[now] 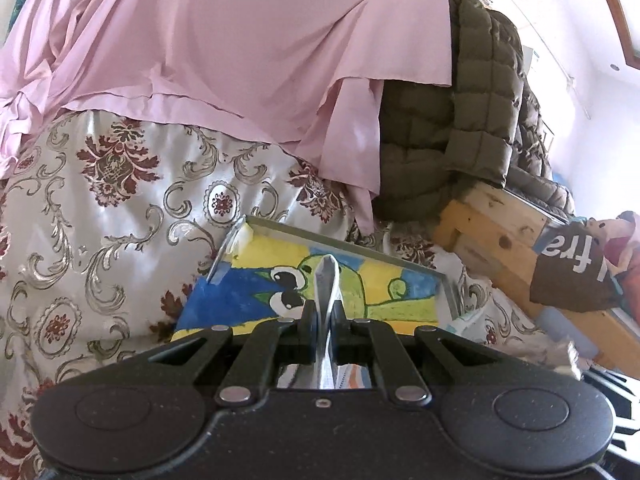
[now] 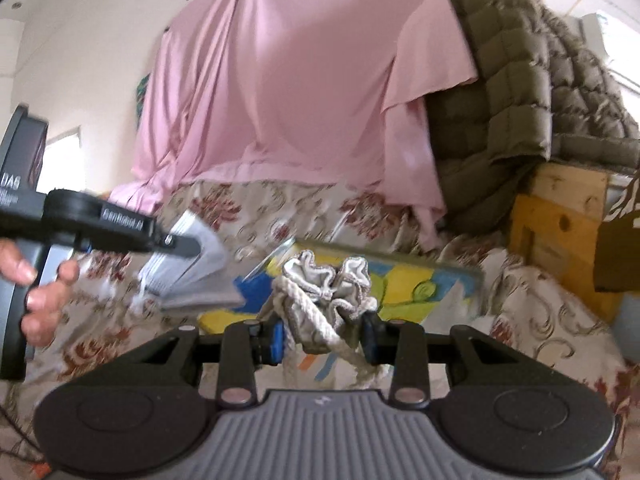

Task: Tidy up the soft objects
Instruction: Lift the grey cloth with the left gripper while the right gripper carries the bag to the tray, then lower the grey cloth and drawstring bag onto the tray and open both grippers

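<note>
My left gripper (image 1: 324,314) is shut on a thin grey folded cloth (image 1: 327,280), seen edge-on between its pads. The right wrist view shows that same left gripper (image 2: 188,245) at the left, held by a hand (image 2: 40,292), with the grey cloth (image 2: 196,280) hanging from it. My right gripper (image 2: 323,338) is shut on a bunched grey drawstring pouch (image 2: 332,280), and the pouch's white rope (image 2: 320,320) runs down between the pads. Both items hang above a framed green-and-yellow painting (image 1: 372,276).
The painting lies on a cream bedspread (image 1: 100,208) with a dark red pattern. A pink sheet (image 1: 224,40) hangs behind it, with an olive quilted jacket (image 1: 472,112) beside it on a wooden crate (image 1: 500,232). A brown bag (image 1: 572,272) stands at the right.
</note>
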Demonstrator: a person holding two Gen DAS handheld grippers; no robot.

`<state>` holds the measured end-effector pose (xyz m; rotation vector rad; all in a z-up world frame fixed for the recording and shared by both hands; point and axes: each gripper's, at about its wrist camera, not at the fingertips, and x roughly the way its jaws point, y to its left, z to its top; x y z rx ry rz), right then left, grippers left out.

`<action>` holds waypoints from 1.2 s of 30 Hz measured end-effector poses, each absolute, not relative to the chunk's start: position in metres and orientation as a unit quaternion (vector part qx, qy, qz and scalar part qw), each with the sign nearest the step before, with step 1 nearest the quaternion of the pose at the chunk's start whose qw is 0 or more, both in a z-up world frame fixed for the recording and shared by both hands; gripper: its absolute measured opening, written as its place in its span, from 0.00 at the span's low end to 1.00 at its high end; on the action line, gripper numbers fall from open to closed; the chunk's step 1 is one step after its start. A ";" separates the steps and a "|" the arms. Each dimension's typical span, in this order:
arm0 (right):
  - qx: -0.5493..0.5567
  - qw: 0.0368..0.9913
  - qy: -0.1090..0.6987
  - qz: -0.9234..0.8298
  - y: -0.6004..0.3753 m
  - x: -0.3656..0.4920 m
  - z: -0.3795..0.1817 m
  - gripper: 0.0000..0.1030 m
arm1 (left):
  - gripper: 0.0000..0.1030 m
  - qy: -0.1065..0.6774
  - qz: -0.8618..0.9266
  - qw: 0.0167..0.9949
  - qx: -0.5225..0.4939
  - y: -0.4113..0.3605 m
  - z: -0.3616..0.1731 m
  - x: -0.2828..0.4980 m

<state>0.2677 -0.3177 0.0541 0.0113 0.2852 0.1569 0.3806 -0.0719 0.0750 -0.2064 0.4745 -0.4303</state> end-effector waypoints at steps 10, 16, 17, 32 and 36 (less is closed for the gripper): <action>0.102 0.990 0.094 0.029 -0.372 0.338 0.044 0.39 | 0.06 0.216 -0.237 0.942 -0.096 -0.144 0.074 0.443; 0.151 0.983 0.099 -0.014 -0.406 0.359 0.020 0.43 | 0.07 0.245 -0.246 0.932 -0.104 -0.197 0.061 0.484; 0.159 0.981 0.106 -0.013 -0.410 0.362 0.017 0.45 | 0.07 0.253 -0.244 0.930 -0.108 -0.203 0.056 0.489; 0.136 0.975 0.175 0.003 -0.386 0.384 -0.009 0.57 | 0.20 0.348 -0.166 0.917 -0.103 -0.187 0.008 0.515; 0.157 0.973 0.172 0.001 -0.394 0.382 -0.010 0.73 | 0.27 0.344 -0.155 0.920 -0.106 -0.177 0.007 0.516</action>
